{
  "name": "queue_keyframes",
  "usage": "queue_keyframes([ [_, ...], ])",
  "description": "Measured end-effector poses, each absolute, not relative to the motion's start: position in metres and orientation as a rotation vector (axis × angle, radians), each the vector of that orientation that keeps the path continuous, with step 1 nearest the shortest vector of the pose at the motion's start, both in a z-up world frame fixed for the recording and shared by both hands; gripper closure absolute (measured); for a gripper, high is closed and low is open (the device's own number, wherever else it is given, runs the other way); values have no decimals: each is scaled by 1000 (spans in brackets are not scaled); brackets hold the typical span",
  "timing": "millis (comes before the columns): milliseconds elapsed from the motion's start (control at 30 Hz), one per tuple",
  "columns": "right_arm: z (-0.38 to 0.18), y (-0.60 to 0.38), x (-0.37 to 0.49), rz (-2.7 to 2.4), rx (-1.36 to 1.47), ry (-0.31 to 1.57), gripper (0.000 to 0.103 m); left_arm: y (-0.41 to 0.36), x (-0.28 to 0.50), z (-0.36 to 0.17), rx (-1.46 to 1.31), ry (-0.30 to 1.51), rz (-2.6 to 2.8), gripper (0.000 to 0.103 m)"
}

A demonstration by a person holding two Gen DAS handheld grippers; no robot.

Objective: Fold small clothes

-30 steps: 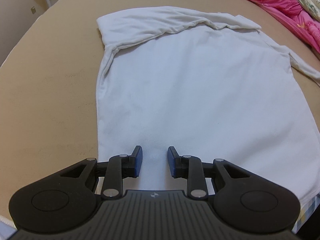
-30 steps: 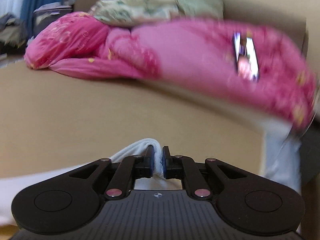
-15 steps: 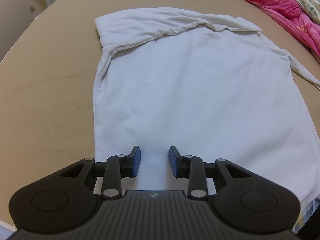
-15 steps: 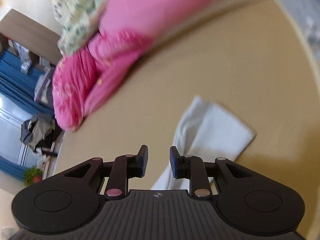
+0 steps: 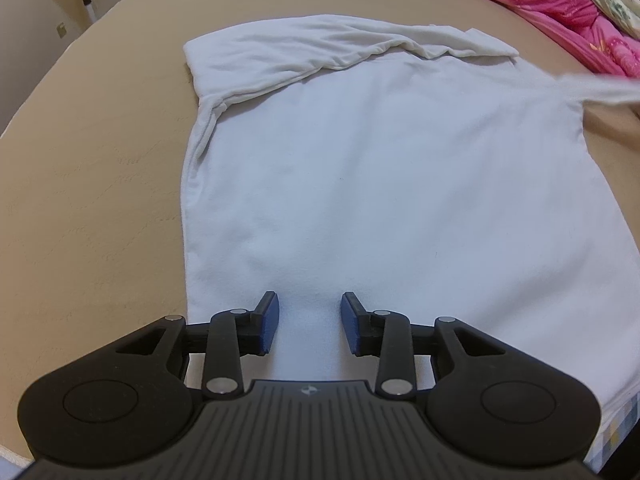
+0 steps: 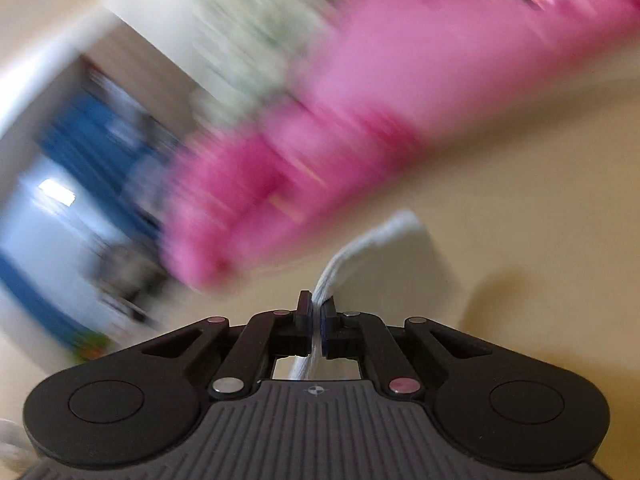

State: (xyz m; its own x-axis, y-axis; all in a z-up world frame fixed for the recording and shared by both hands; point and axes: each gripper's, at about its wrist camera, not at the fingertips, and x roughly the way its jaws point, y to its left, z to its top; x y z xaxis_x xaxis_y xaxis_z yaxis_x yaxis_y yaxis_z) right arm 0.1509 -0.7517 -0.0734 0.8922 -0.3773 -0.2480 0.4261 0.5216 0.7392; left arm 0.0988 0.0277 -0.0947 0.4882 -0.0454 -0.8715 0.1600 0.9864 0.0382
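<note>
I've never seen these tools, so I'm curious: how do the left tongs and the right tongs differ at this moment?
The left tongs are open, blue pads apart; the right tongs are shut on a strip of the white cotton T-shirt.

The left tongs hover empty over the shirt's near hem; the right tongs hold its sleeve off the tan bedsheet.

The left view is sharp; the right is motion-blurred.

Both are black with blue pads.
</note>
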Motion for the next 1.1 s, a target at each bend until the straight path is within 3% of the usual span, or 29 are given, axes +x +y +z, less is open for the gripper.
queue_keyframes([
  [100,-62,-744,140,-456,827,-81,100,27,99,-95,125,1052,-126,63],
  [333,-154,-771,158,-796,940,417,100,28,98,-95,119,1053,-126,63],
  [533,-140,-774,134,-1014,913,348,94,29,98,-94,112,1053,-128,63],
  [800,-124,-784,85,-1009,950,178,94,30,98,-93,108,1060,-127,62],
  [1100,-136,-771,125,-557,959,438,94,26,97,-93,128,1057,-130,58],
])
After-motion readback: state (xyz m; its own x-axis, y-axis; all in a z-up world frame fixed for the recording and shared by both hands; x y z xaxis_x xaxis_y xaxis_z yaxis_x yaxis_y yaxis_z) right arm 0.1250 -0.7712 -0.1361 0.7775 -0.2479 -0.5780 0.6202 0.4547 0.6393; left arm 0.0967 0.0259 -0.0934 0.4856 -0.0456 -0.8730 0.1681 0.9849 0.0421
